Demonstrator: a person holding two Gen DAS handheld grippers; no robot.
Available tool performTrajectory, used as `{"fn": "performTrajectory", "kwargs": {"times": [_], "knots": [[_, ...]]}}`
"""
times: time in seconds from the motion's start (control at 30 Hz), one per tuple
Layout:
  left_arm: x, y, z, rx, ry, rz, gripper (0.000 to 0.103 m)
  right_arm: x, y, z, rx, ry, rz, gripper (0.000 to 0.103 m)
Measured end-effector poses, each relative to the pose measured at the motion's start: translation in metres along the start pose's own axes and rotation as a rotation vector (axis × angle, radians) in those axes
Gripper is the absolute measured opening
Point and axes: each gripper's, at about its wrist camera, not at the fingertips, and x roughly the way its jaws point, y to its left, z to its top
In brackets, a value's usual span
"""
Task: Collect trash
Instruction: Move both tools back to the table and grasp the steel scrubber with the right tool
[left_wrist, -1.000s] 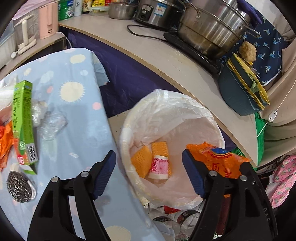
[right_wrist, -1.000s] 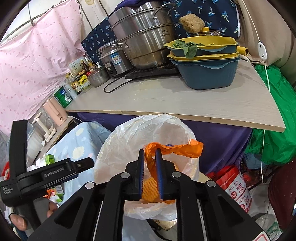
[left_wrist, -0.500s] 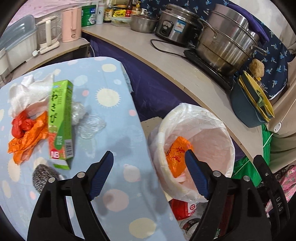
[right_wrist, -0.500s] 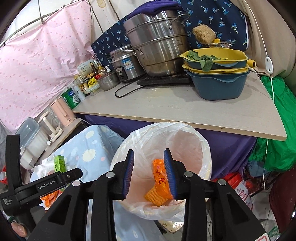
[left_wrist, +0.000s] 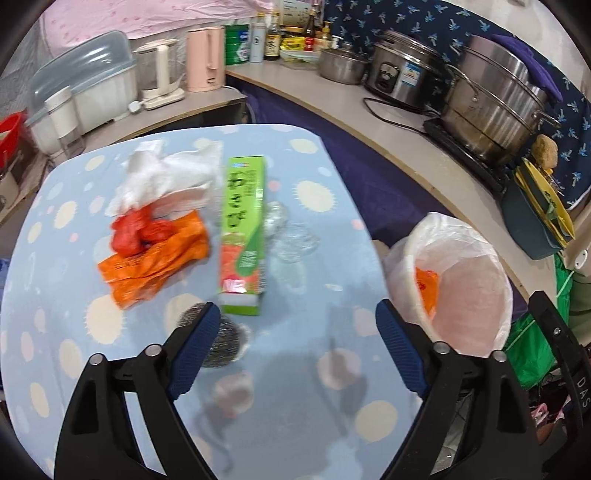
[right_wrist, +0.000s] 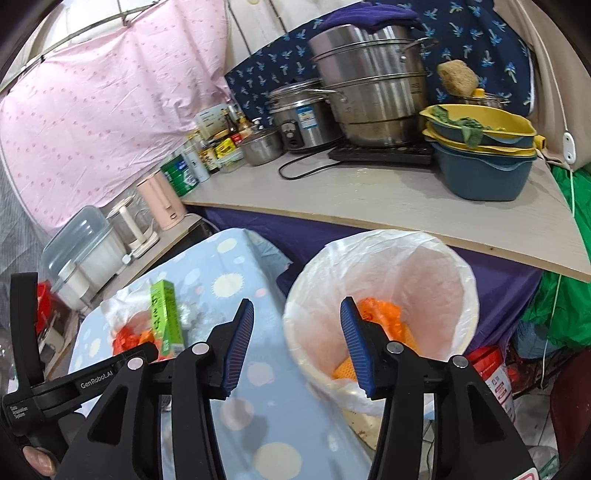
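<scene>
Table (left_wrist: 317, 173) with blue dotted cloth. Far left on it: white plastic bag (left_wrist: 170, 177), red wad (left_wrist: 136, 230) touching an orange wrapper (left_wrist: 155, 258). Just right of these, a green box (left_wrist: 243, 232) lying flat; steel scourer (left_wrist: 221, 343) at its near end, clear crumpled plastic (left_wrist: 291, 236) on its right side.

Left gripper (left_wrist: 295, 332) over the table, fingers spread wide, holding nothing.

Right of the table edge: lined bin (right_wrist: 458, 266), orange trash (right_wrist: 384, 317) inside.

Right gripper (right_wrist: 297, 343) above bin rim and table edge, fingers parted, empty.
</scene>
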Motion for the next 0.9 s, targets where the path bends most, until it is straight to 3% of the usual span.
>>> {"fn": "performTrajectory", "kwargs": {"times": [0.5,0.9], "knots": [[-0.017,0.111,-0.031,-0.163,0.007,0.123,0.083,0.026,0.094,-0.05,-0.148,0.108,0.115,0.063],[-0.015,0.169,-0.044,-0.233,0.023,0.182,0.085,0.059,0.151,-0.092,-0.244,0.217,0.175,0.068]]}}
